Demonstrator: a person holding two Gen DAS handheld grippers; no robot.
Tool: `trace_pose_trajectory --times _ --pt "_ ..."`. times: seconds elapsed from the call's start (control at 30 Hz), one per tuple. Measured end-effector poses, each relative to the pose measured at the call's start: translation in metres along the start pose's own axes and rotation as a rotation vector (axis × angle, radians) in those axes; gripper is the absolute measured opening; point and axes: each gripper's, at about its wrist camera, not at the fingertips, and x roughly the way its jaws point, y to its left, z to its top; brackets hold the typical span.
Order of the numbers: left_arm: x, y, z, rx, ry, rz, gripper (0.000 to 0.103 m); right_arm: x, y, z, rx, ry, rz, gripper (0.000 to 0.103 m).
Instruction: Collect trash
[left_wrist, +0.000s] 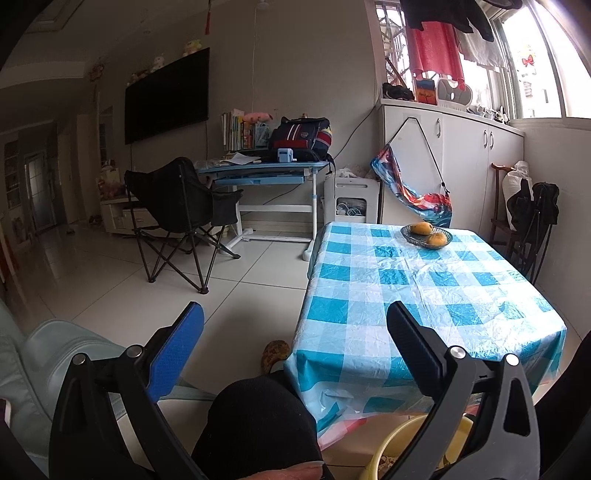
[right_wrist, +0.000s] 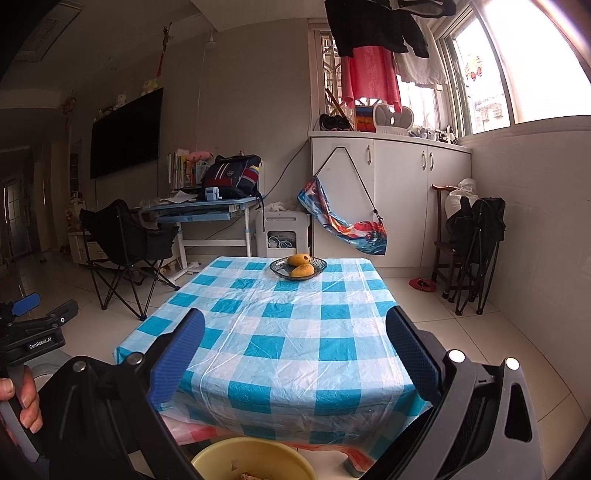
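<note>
Both the left tongs (left_wrist: 295, 347) and right tongs (right_wrist: 295, 350) stand wide open, holding nothing. The yellow bin (right_wrist: 251, 459) sits on the floor below the desk (right_wrist: 280, 332); scraps show inside. Risk: reaching low, you may snag the hanging tablecloth and drag the fruit bowl (right_wrist: 298, 266).

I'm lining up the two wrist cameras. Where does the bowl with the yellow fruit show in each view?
Left wrist: the fruit bowl sits upper right of centre, at the far end of the checked tablecloth.
Right wrist: the fruit bowl sits near the middle, just above centre.
Shared landmark: the wall-mounted TV, upper left in both.
</note>
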Motion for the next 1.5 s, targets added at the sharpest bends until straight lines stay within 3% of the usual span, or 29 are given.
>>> trace_pose_trajectory --times 0.83,1.5 --pt "0.000 0.002 -0.003 0.006 0.007 0.006 0.096 0.015 0.010 -0.008 -0.061 0.073 -0.018 0.096" --pt "-0.002 0.000 -0.003 0.015 -0.001 0.008 0.096 0.015 0.012 -0.009 -0.066 0.076 -0.019 0.096"
